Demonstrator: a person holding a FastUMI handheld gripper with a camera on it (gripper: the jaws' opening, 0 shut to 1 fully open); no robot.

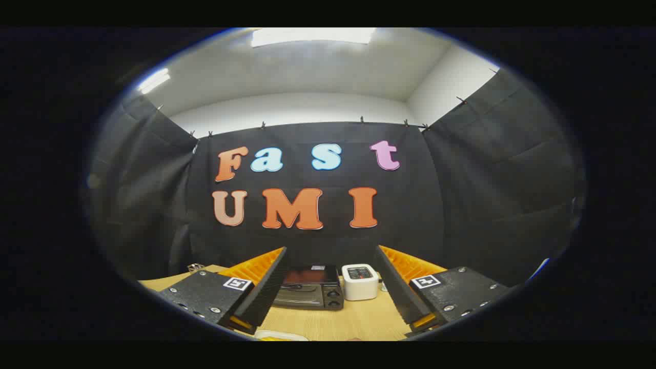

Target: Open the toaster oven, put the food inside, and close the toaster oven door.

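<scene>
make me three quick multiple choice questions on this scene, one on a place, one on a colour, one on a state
1. Where is the white toaster?
A. beside the toaster oven, beyond the fingers
B. on top of the oven
C. between the fingertips

2. What colour is the table?
A. blue
B. light wood
C. white

3. How is the gripper?
A. shut on the door
B. shut on food
C. open, holding nothing

Answers: 1 A, they stand side by side at the back wall. 2 B, pale wood grain shows. 3 C, the fingers are spread wide apart.
</scene>
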